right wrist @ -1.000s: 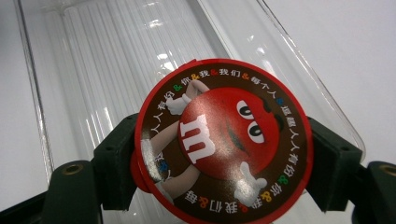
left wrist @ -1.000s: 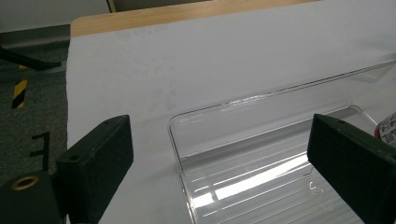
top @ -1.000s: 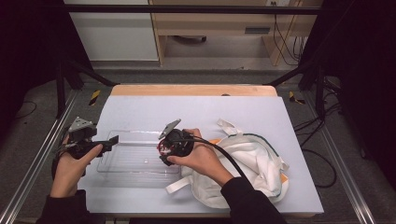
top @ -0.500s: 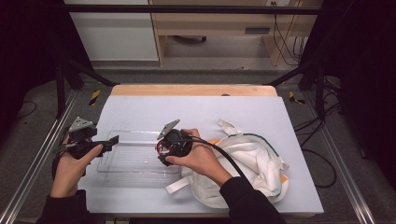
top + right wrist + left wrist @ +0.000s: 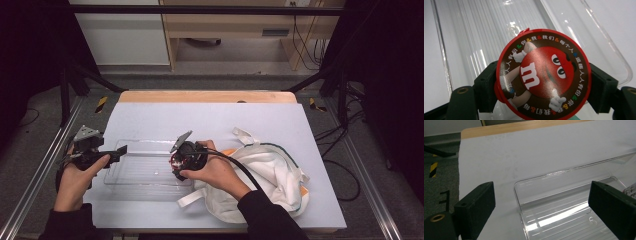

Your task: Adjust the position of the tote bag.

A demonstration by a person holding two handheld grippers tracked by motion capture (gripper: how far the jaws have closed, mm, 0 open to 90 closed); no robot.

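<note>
while the right tool (image 5: pixel 544 85) is pinching a round m&m's candy tin (image 5: pixel 543 75) by its rim above the clear plastic tray (image 5: pixel 145 172), the left tool (image 5: pixel 544 210) is hovering spread at the tray's end; the tin is looking light, rigid, slippery.

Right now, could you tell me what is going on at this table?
A person works with a gripper in each hand. The right gripper is shut on a round red M&M's candy container, holding it over a clear plastic tray on the pale table. The left gripper is open at the tray's left end, gripping nothing. A white cloth bag lies crumpled to the right of the tray.
</note>
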